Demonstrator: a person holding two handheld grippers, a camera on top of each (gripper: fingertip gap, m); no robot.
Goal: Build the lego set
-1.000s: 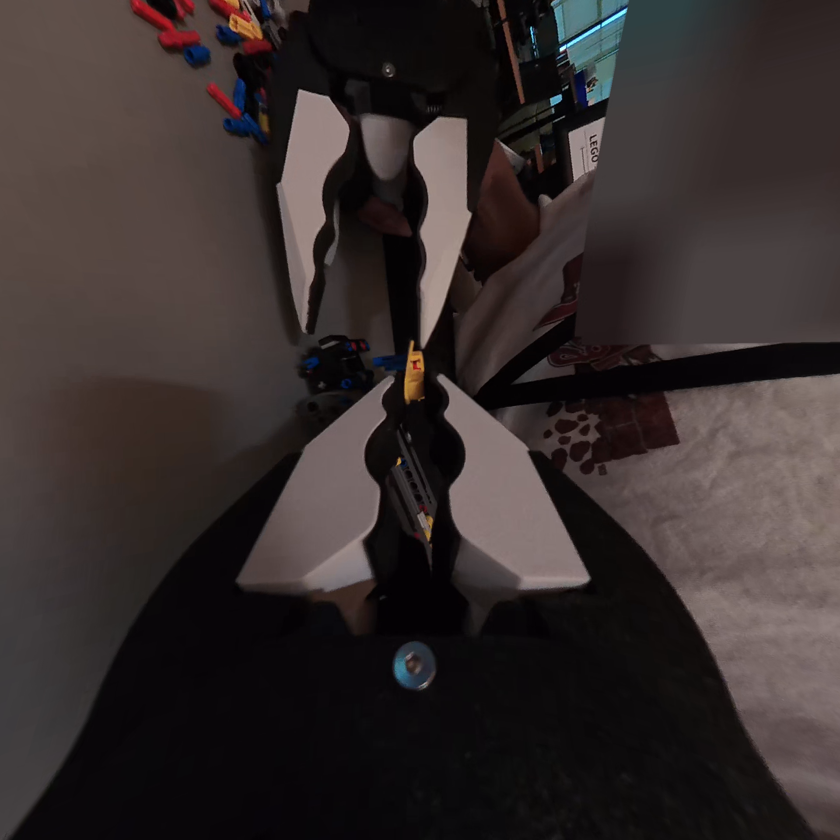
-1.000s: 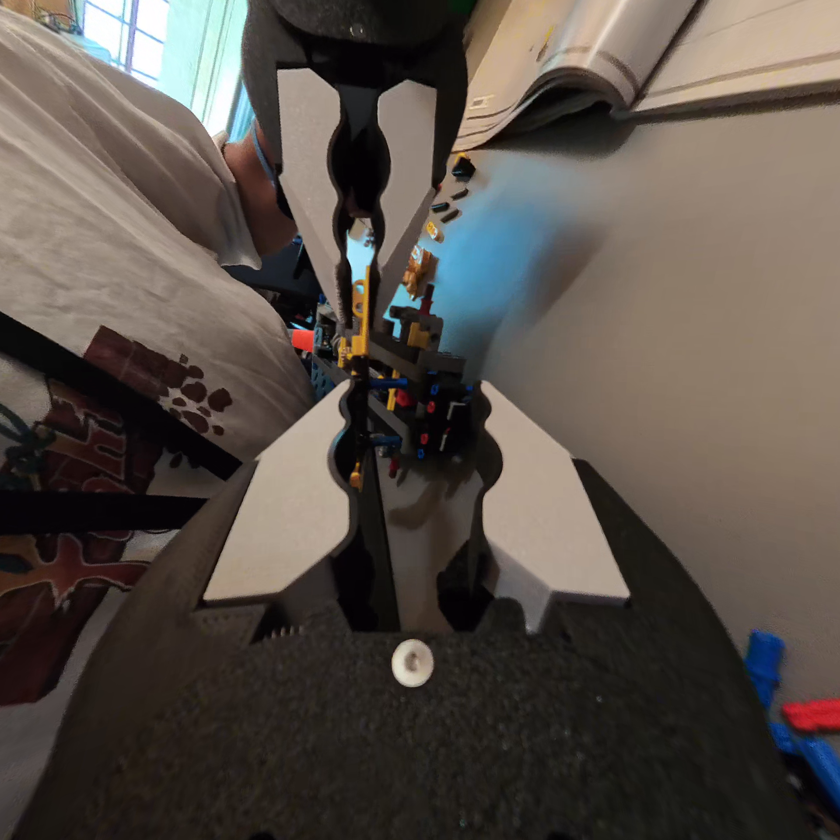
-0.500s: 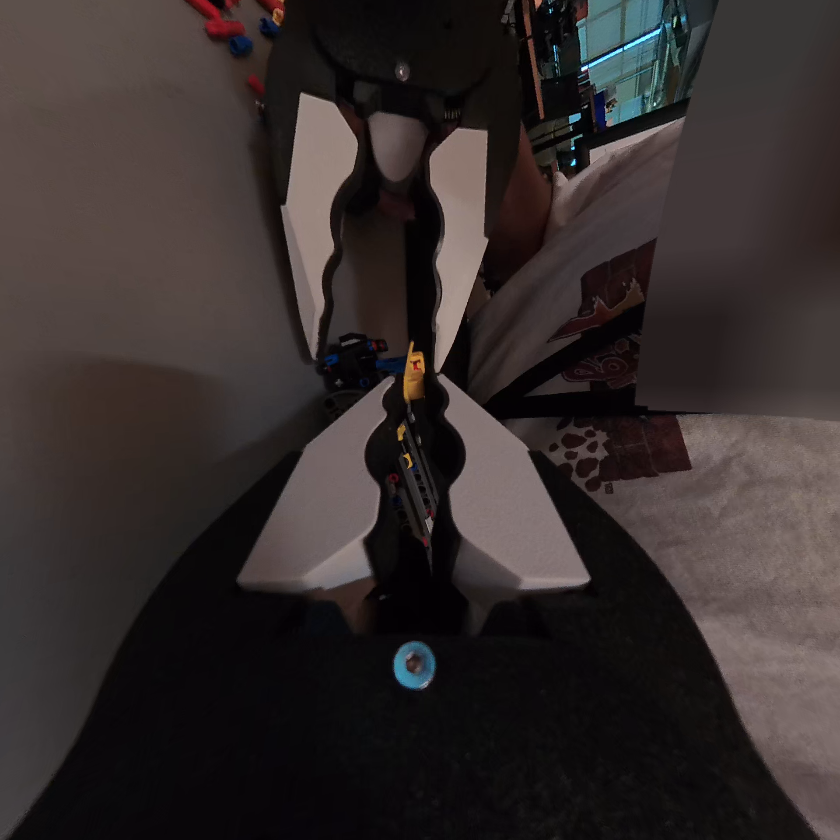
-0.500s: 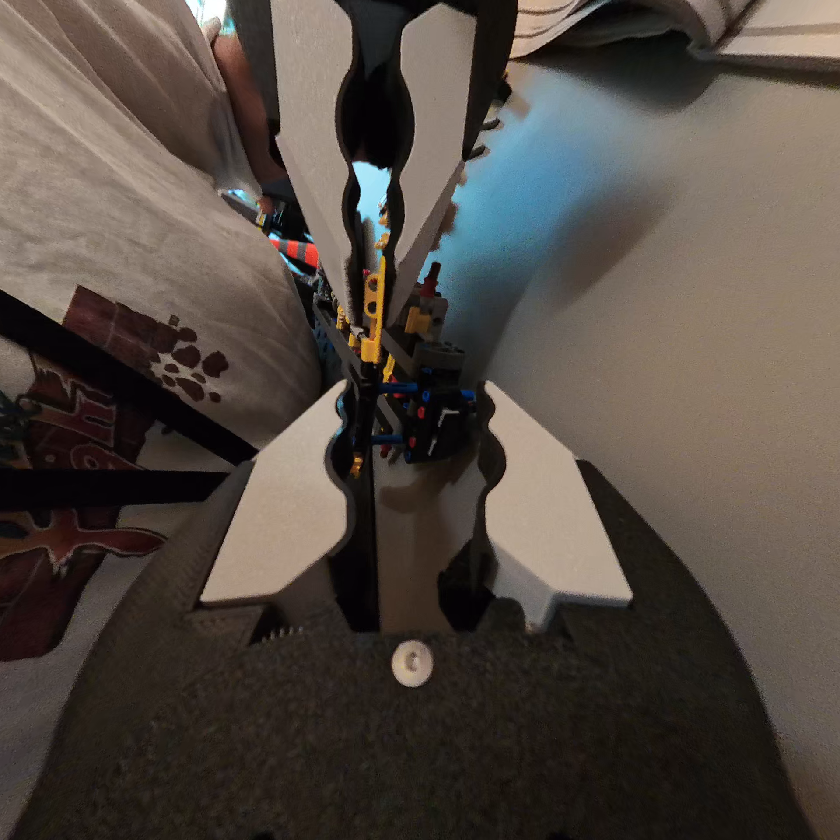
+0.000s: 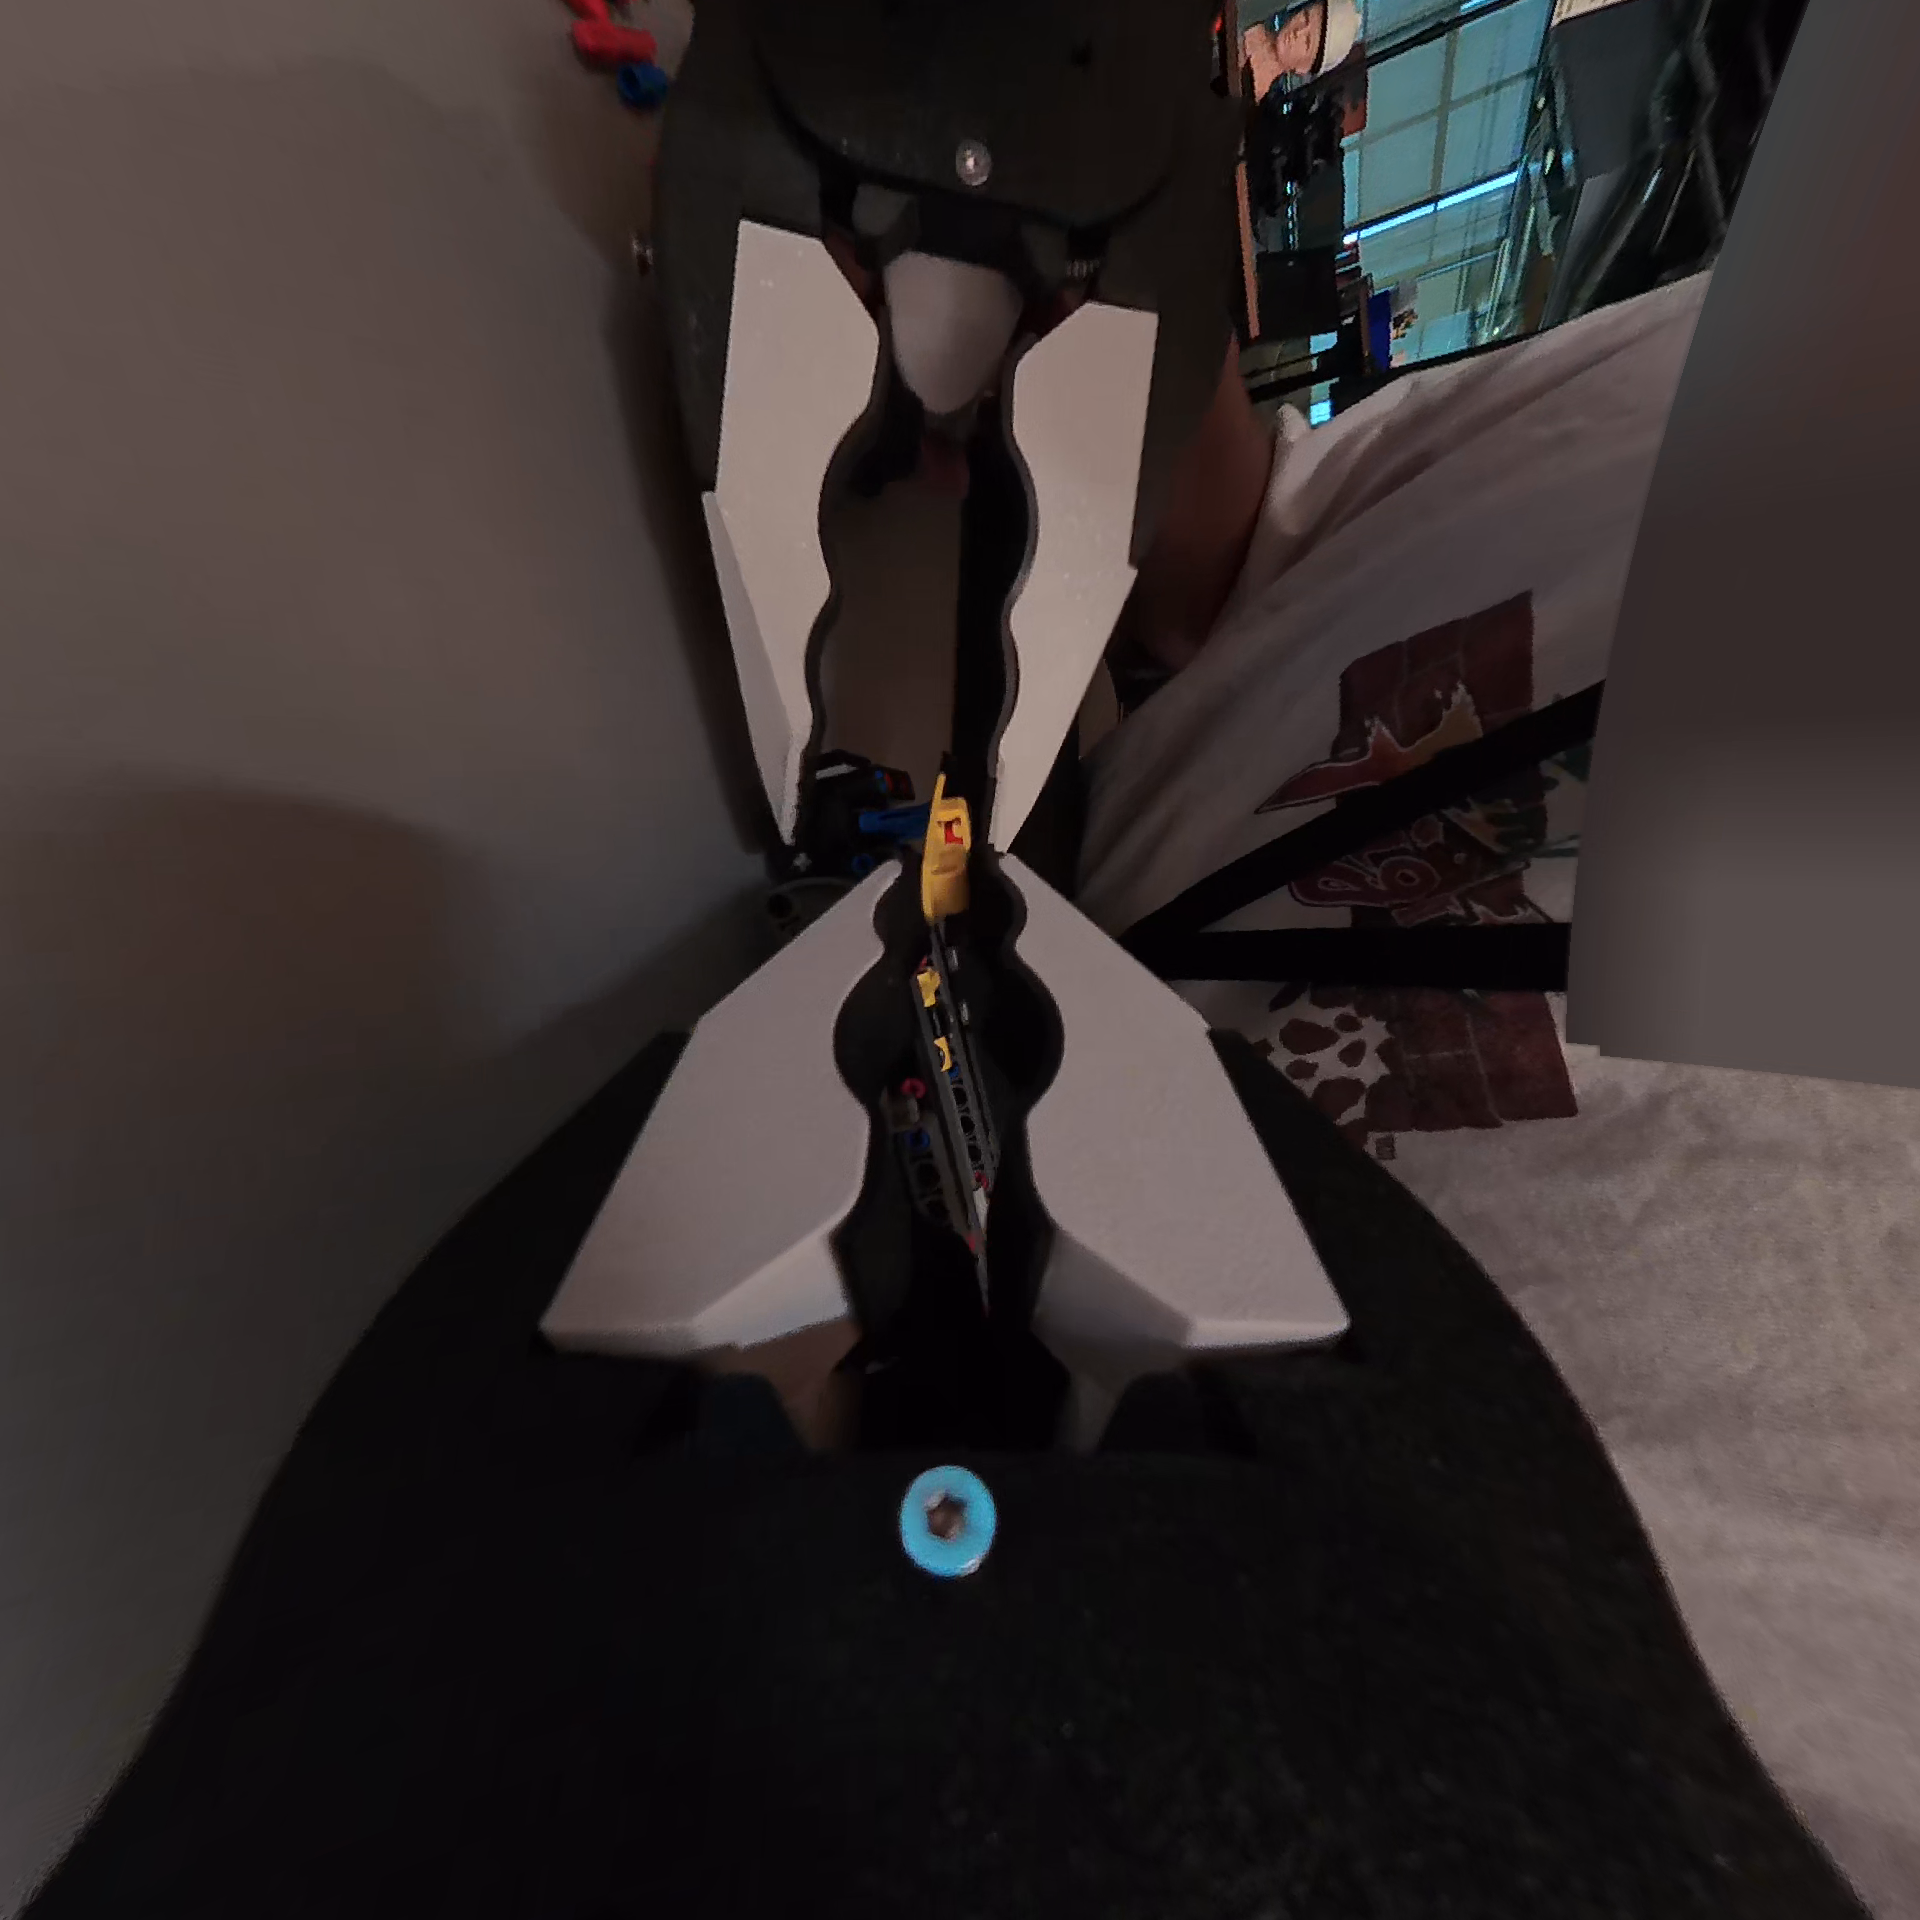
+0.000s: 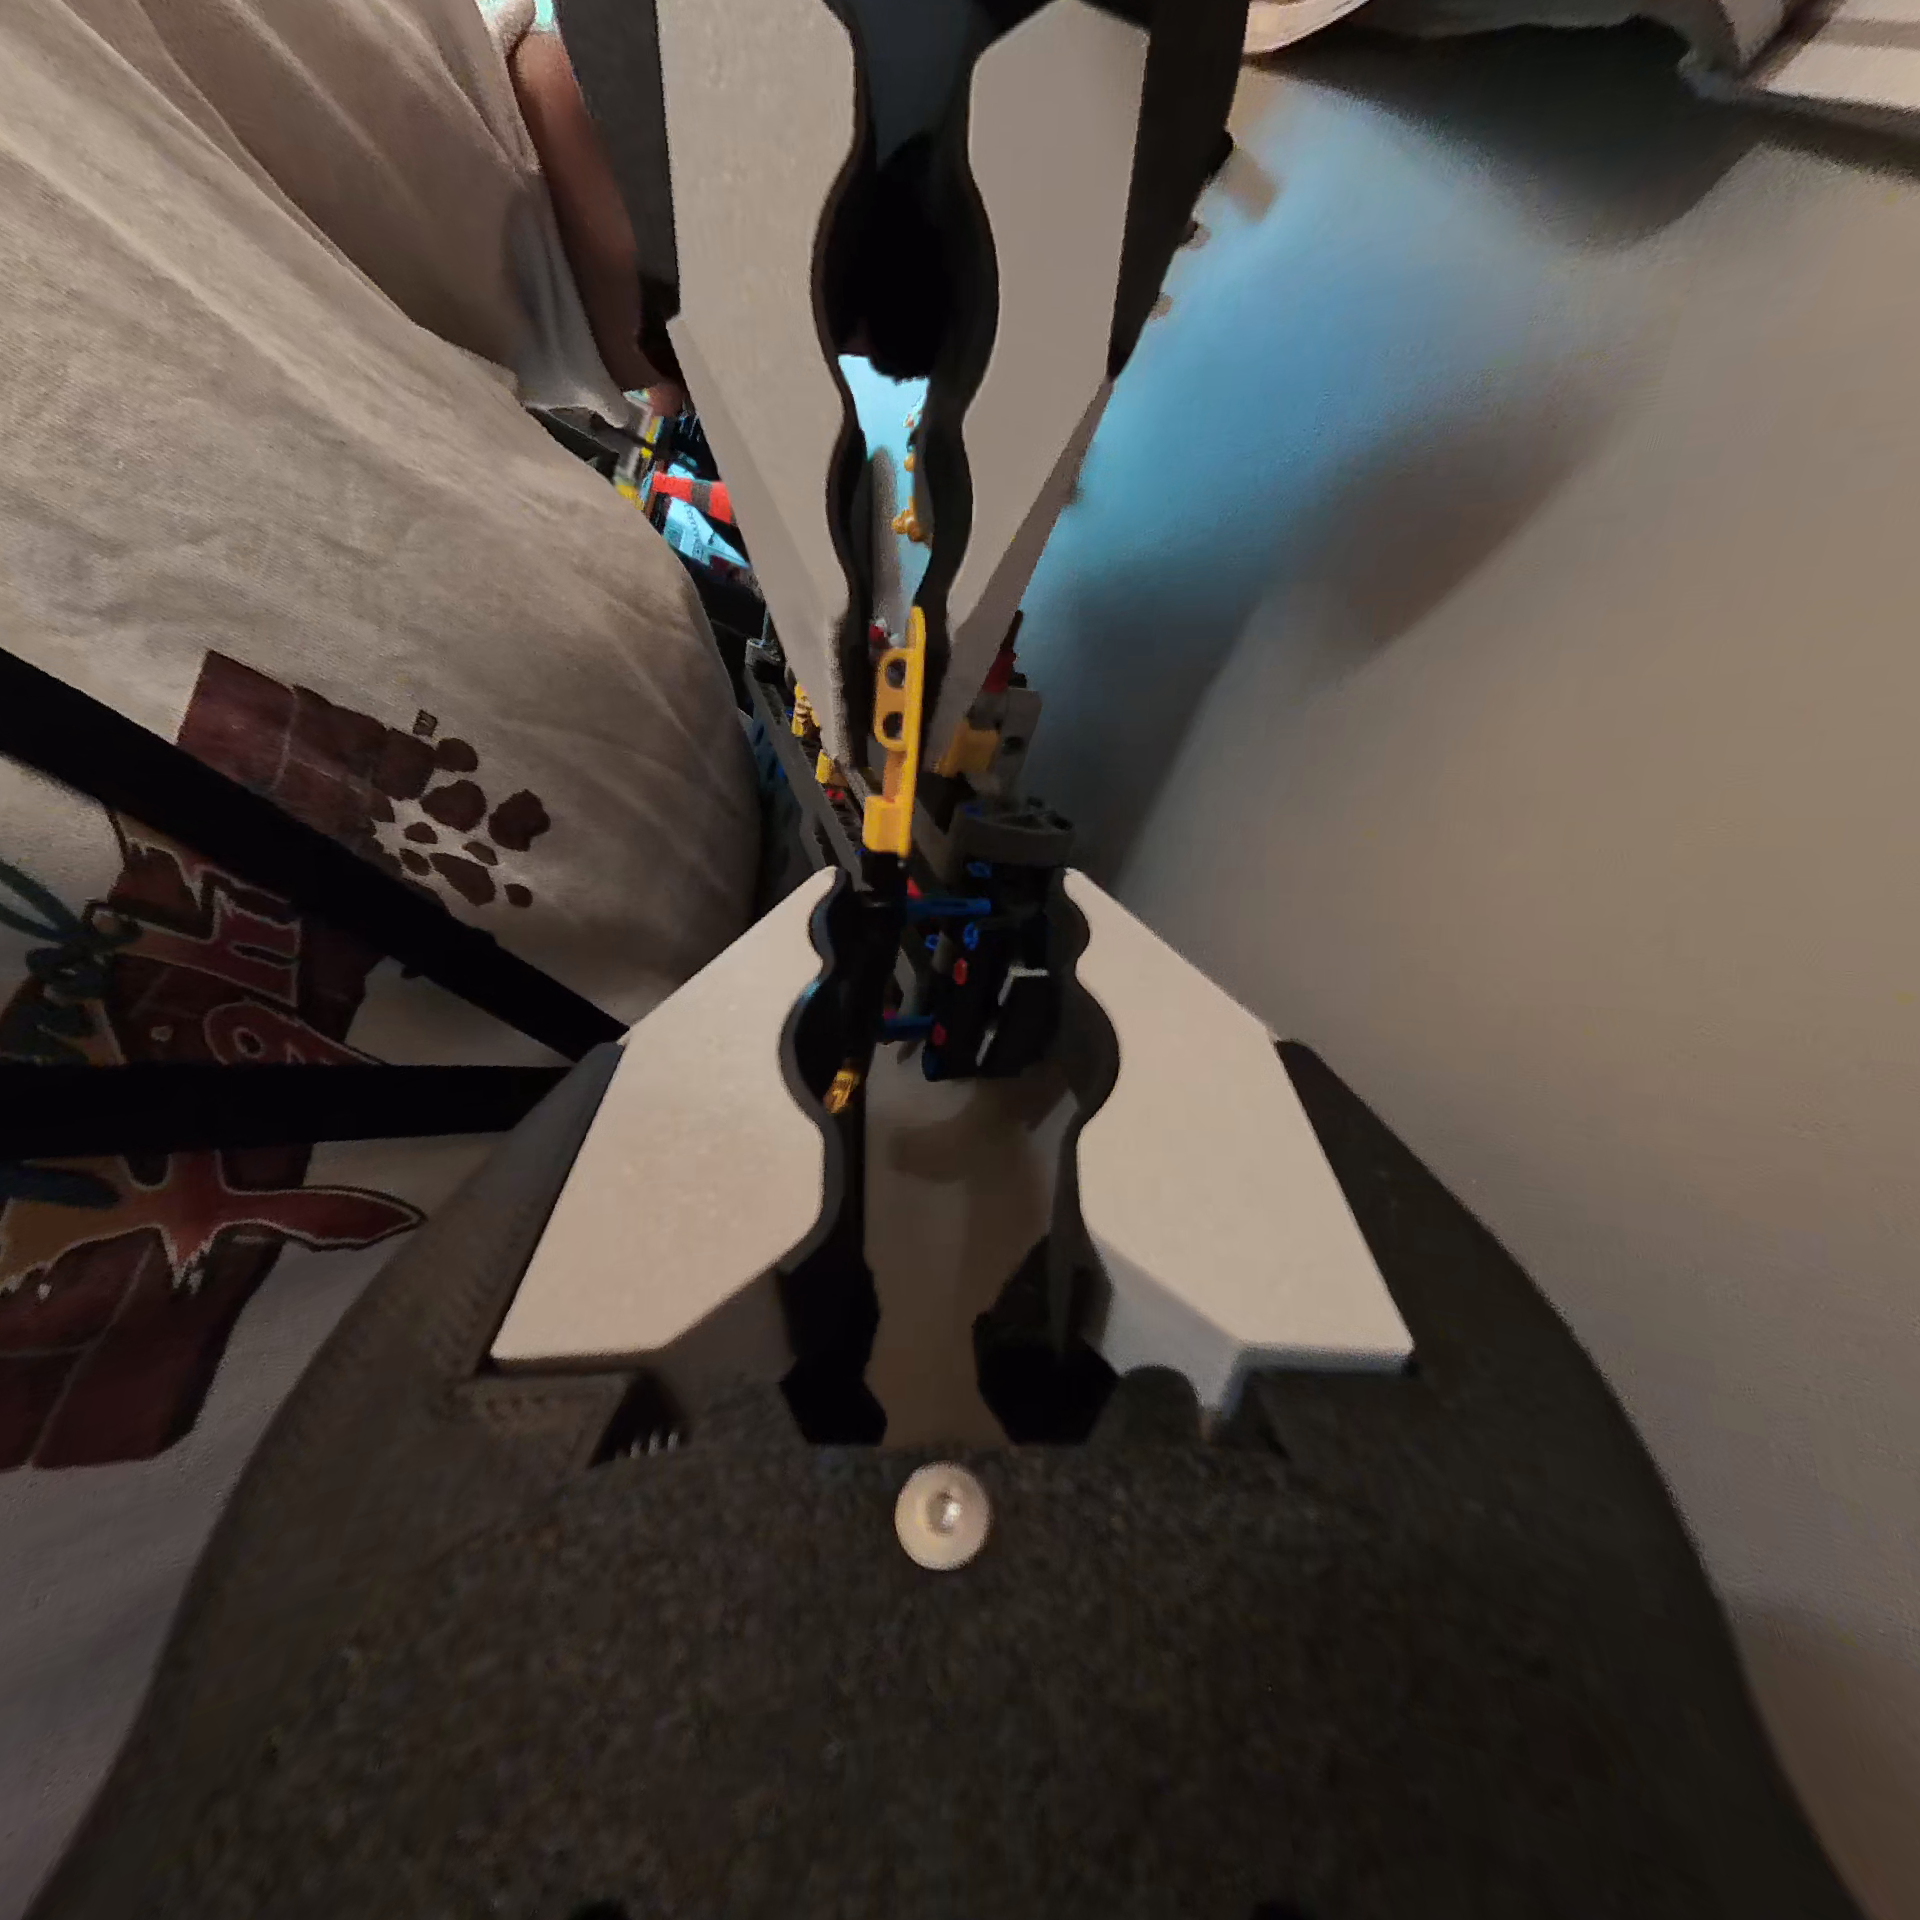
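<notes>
Left wrist view was filled by the left gripper (image 5: 951, 883), whose white fingers (image 5: 727, 1153) were seen clenched on a lego assembly (image 5: 951, 1122): a long dark grey beam with small red, blue and yellow pins ran up between them, and a yellow piece (image 5: 943, 852) stood out just past the fingertips. Directly opposite, tip to tip, the right gripper (image 5: 894, 790) was seen pointing back toward the camera, its fingers parted, with a dark cluster of lego and a blue pin (image 5: 883, 821) lying between their tips. A grey worktop (image 5: 312, 520) was seen on the left, with loose red and blue bricks (image 5: 613, 52) at its far edge; on the right a person's pale printed shirt (image 5: 1455, 623) crossed by a black strap was shown. In the right wrist view the right gripper (image 6: 951, 883) was shown with its fingers (image 6: 707, 1143) spread wide, the black lego assembly (image 6: 977, 987) sitting between them nearer the right finger; whether either finger touched it could not be told. A yellow beam with holes (image 6: 899, 727) was seen rising from it into the pinched tips of the left gripper (image 6: 899, 634) opposite. The blurred edge of an open booklet (image 6: 1766, 62) was seen at the top right corner on the worktop (image 6: 1558, 727).
</notes>
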